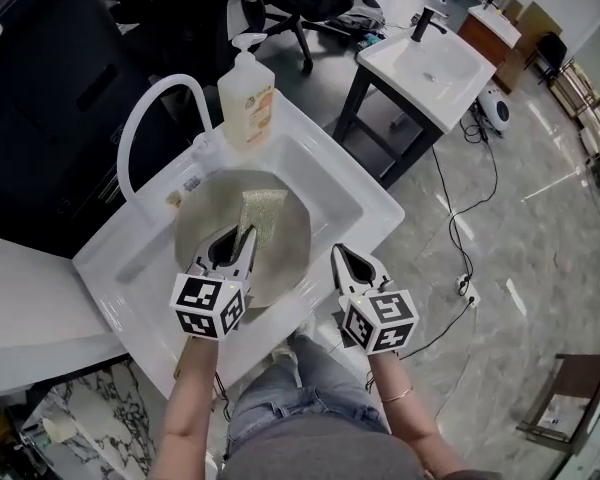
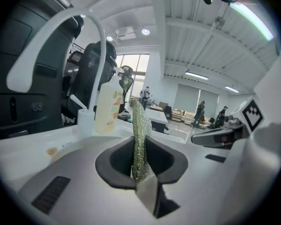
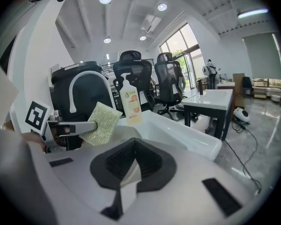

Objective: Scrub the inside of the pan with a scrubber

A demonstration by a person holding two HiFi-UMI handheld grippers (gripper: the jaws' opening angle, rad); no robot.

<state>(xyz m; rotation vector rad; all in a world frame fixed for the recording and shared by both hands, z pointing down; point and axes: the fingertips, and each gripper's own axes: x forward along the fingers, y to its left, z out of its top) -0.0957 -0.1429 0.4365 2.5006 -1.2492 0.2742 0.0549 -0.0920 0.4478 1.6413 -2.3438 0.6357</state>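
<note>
Gold-green mesh scrubber (image 1: 263, 214) is pinched on edge in my left tongs (image 1: 242, 238) and held over the grey pan (image 1: 202, 218). I cannot tell whether it touches the pan's bottom. The pan sits in the white sink (image 1: 368, 206). My right tongs (image 1: 341, 255) are pressed together with nothing between them, just right of the pan. Bottle (image 1: 246, 93) on the sink's far rim.

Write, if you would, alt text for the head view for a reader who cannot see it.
Seen from above, the left gripper clamps a glittery green-gold scrubber sheet over a round grey pan lying in a white sink basin. The right gripper hangs empty, jaws together, by the basin's near rim; a pump bottle of soap stands behind.
</note>
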